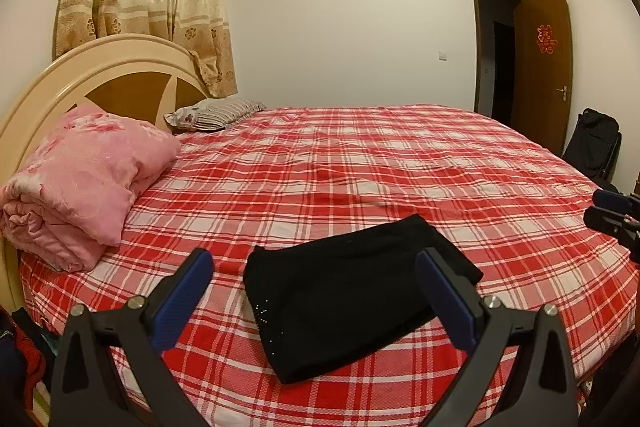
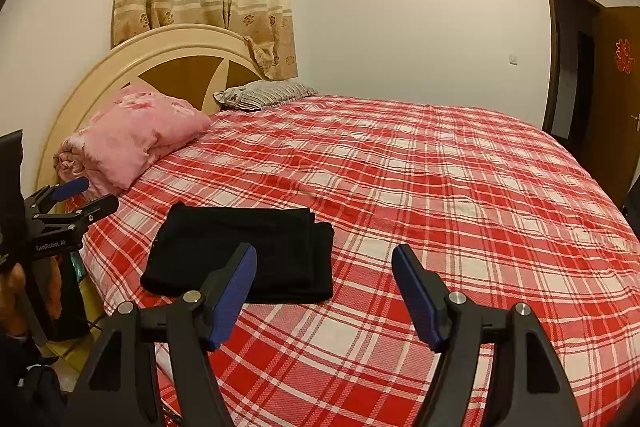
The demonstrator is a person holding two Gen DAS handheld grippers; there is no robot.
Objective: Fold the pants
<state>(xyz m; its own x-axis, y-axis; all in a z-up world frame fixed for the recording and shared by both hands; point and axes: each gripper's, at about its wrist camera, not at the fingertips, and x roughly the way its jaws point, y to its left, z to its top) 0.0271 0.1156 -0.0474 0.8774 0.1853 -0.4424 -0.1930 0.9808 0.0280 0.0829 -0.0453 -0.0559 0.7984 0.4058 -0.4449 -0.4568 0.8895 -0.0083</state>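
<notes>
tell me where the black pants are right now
The black pants lie folded on the red plaid bedspread near the bed's front edge, ahead of the open left gripper and right of the pink quilt.

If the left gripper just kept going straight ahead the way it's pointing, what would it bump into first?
Most likely the folded black pants, which lie on the plaid bed right between the open fingers of the left gripper. How high the gripper sits is hard to judge, so it might skim over them.

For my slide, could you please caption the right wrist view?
Open right gripper hovers over the plaid bed beside the folded black pants.
</notes>
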